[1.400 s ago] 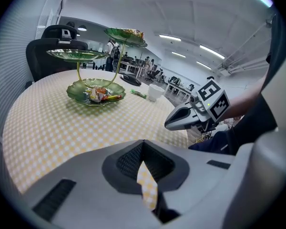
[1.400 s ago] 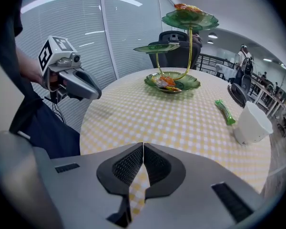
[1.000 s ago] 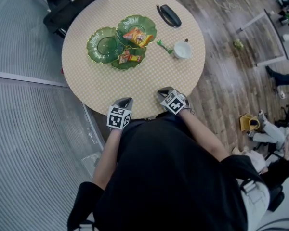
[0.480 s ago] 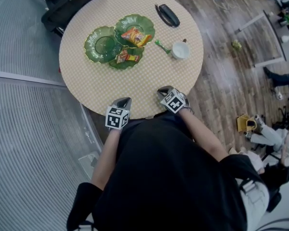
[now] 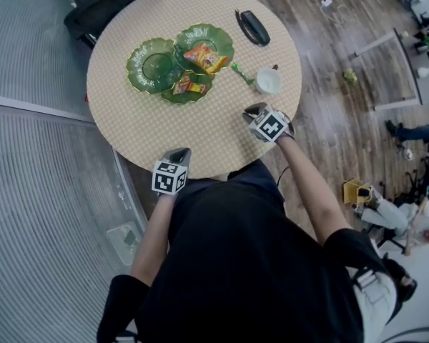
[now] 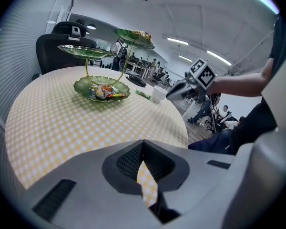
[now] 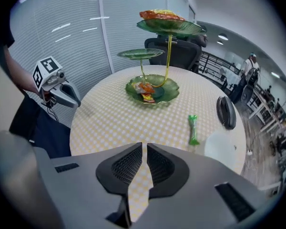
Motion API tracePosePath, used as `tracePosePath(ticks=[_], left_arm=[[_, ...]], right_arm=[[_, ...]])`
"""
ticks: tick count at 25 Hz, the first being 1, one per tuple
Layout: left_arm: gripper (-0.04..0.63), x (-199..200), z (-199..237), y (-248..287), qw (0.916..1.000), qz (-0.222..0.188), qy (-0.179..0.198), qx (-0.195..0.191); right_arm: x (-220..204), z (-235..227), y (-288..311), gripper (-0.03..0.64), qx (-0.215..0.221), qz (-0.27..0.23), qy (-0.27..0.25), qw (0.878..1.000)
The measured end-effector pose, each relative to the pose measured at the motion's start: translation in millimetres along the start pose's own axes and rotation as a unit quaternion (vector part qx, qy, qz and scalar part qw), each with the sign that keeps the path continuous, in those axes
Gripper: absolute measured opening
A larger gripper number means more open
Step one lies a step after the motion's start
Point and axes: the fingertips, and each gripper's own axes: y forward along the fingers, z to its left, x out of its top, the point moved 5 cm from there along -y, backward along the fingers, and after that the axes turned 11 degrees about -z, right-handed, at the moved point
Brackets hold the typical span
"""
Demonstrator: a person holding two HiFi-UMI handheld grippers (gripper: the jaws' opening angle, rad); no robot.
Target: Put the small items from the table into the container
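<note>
The head camera looks steeply down on the round desk [image 5: 200,127] from its 6 o'clock edge. Both gripper cameras sit low nearby, facing across; all three share the green tiered stand [image 5: 151,66].

Bare checked tabletop [image 5: 193,131] lies open at the near edge; a green tiered dish stand [image 5: 157,66], white cup [image 5: 268,82] and black case [image 5: 252,27] crowd the far half

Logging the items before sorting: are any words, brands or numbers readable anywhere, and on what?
Nothing legible.
Orange snack packet, top leaf dish: print too blurred to read.
Smaller packet, lowest dish: print too blurred.
Green wrapper on table: too small.
Marker cubes: square patterns, no words.
</note>
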Motion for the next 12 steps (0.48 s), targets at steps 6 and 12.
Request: tracePosePath(ticks=[6,12], left_arm=[[0.003,-5,1,-7,0.9988,-0.002,-0.035,0.034],[0.003,1,-7,-5,0.9939,-0.021,-0.068,0.084]], right_arm=[[63,-76,-17,0.034,0.061,0.1,-0.001,0.993],[70,-137,20,0.07,0.109,0.19,0.038,0.975]])
